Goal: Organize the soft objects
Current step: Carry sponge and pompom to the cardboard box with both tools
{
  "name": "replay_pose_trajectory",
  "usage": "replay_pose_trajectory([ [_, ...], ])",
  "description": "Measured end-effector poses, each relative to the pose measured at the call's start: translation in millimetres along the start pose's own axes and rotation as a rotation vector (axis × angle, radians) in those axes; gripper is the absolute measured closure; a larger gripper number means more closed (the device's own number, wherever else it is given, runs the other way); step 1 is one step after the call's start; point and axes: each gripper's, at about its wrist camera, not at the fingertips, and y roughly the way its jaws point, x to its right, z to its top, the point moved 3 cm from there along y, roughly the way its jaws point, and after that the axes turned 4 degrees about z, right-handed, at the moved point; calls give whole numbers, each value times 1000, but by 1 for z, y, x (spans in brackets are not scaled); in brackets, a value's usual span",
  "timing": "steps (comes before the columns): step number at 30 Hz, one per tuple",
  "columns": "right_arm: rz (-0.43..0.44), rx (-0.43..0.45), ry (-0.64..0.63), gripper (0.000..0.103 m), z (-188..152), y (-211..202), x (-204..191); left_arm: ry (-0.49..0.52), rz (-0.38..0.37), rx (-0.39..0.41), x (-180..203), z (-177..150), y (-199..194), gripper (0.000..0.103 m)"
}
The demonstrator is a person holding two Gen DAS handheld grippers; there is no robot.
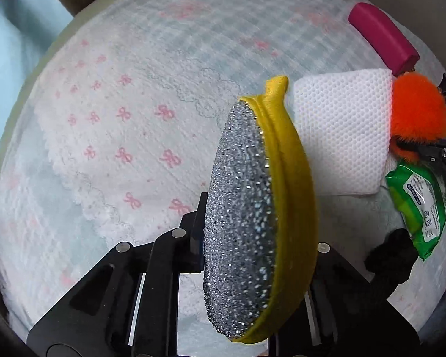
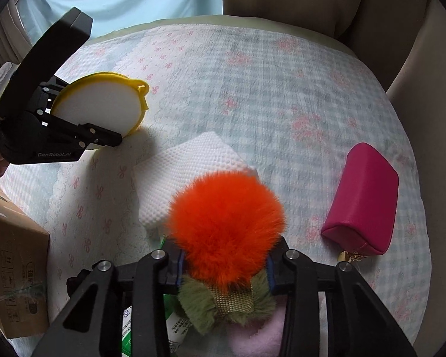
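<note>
My left gripper (image 1: 252, 253) is shut on a round scrubbing pad (image 1: 252, 208) with a yellow rim and a glittery silver face, which stands on edge between the fingers. In the right wrist view the same pad (image 2: 104, 104) shows its white side, held by the left gripper (image 2: 74, 136) just above the bedspread. My right gripper (image 2: 223, 267) is shut on a fluffy orange pom-pom (image 2: 226, 220) with an olive-green fur tuft (image 2: 199, 306) beneath it. The pom-pom (image 1: 419, 110) also appears at the right edge of the left wrist view.
A white mesh sponge (image 2: 190, 172) lies behind the pom-pom on a pale bow-patterned bedspread (image 2: 282, 89). A magenta pouch (image 2: 362, 199) sits at right. A green wipes pack (image 1: 419, 202), a black item (image 1: 392, 255), a pink cloth (image 2: 252, 339) and a cardboard box (image 2: 15, 267) are close by.
</note>
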Motion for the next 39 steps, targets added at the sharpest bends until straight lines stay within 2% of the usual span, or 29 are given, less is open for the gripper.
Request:
replay_pose_trajectory([
  [6,-11,42,33,67,10,-14,4,-81,-23,48,-20,-7,-13,89],
  [12,-32,89,54,67,16,-44,5,-137,-30,102,-28,-17,-45,89],
  [15,-40,115,57,67,19,-66,2,-158,-25,125,-32,-28,-72,89],
  [16,-42,124,54,67,21,-74,1,-164,-20,134,-23,-15,-85,89],
  [19,-44,152,44,67,23,-101,-7,-186,-5,165,-19,-3,-116,89],
  [25,-38,201,21,67,25,-162,-34,-249,24,235,-22,-19,-186,89],
  [31,0,245,-36,67,30,-226,-72,-338,65,289,-24,-53,-260,89],
  [39,112,260,-135,67,43,-276,-152,-517,146,325,-33,-132,-350,89],
])
